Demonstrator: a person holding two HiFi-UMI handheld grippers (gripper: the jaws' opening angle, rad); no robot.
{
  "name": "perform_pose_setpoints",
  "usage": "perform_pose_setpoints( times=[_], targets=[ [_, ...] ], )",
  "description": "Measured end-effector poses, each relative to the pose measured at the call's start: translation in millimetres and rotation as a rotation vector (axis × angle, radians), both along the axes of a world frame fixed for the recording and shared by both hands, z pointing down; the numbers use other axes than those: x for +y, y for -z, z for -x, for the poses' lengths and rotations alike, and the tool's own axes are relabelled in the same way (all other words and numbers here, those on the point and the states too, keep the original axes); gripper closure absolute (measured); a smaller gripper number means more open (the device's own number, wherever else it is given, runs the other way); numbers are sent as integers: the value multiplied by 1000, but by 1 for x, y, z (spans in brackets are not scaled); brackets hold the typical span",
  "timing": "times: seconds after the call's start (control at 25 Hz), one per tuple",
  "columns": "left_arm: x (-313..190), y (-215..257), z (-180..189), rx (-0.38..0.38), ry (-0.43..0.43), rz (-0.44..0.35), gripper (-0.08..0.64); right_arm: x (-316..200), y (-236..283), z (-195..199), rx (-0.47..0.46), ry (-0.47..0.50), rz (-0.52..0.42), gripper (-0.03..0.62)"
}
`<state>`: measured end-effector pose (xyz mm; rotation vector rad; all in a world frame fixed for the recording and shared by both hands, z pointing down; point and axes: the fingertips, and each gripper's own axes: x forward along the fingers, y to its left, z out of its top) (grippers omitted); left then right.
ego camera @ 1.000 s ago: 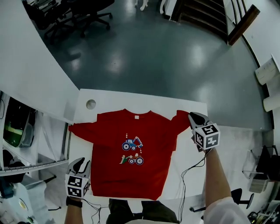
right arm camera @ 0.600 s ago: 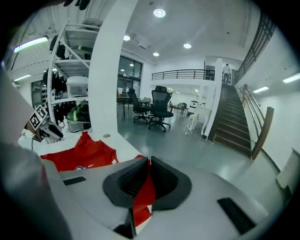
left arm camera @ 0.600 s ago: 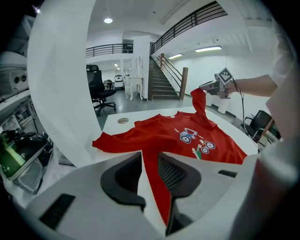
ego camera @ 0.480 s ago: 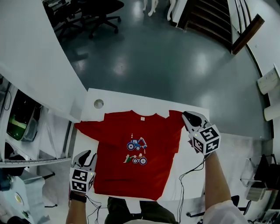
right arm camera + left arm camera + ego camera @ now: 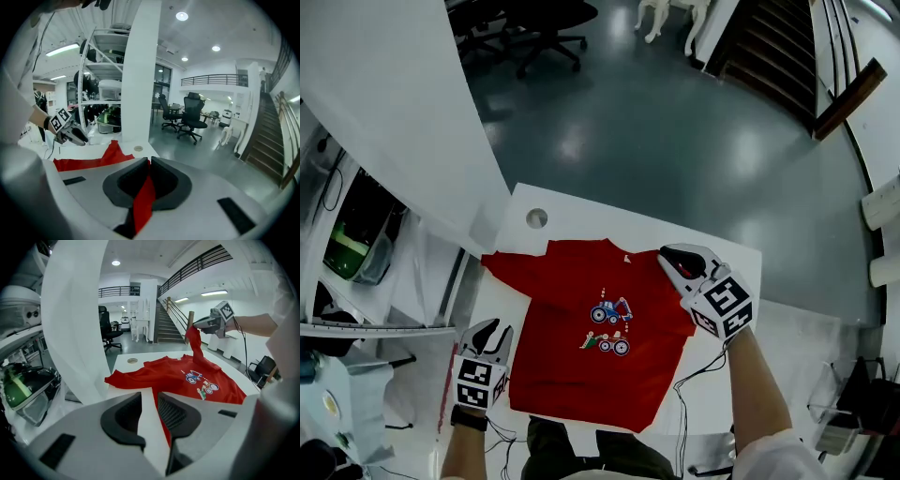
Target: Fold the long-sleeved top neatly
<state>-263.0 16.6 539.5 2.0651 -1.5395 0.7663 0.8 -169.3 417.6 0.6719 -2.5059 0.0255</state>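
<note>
Right gripper (image 5: 667, 259) has its jaws pressed together on red cloth: the end of one sleeve (image 5: 194, 342) of the top (image 5: 567, 375). It holds that sleeve lifted off the table (image 5: 609, 225), so the cloth hangs in a narrow strip from the jaws down to the shoulder. From above, this gripper sits over the top's right shoulder, just beside the neckline.

On the near left, the left gripper (image 5: 492, 327) has its jaws spread, with nothing between the pads. It hovers at the table's left edge, near the top's lower left corner. I cannot tell whether it touches the hem.

Apart from the lifted sleeve, the top lies flat on the white table, front side up and neck away from the person. A small tractor print (image 5: 610, 311) shows on the chest. Its other sleeve (image 5: 511, 267) stretches out flat to the left, ending near a round hole (image 5: 536, 218) in the table's far left corner.

Beyond the table are a grey floor, office chairs (image 5: 546, 17) and a staircase (image 5: 769, 42).
</note>
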Motion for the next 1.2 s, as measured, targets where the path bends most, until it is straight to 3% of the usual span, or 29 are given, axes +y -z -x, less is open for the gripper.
perform_pose_setpoints(
  times=[0.36, 0.72, 0.96, 1.2],
  targets=[
    [19, -6, 32, 12, 60, 13, 448, 27, -36, 85, 65, 184, 39, 558],
    [27, -16, 45, 25, 61, 30, 448, 45, -96, 125, 185, 277, 89, 557],
    [33, -23, 54, 33, 64, 46, 448, 46, -131, 144, 274, 272, 79, 548],
    [32, -31, 62, 41, 63, 54, 448, 39, -142, 165, 266, 229, 68, 469]
  ],
)
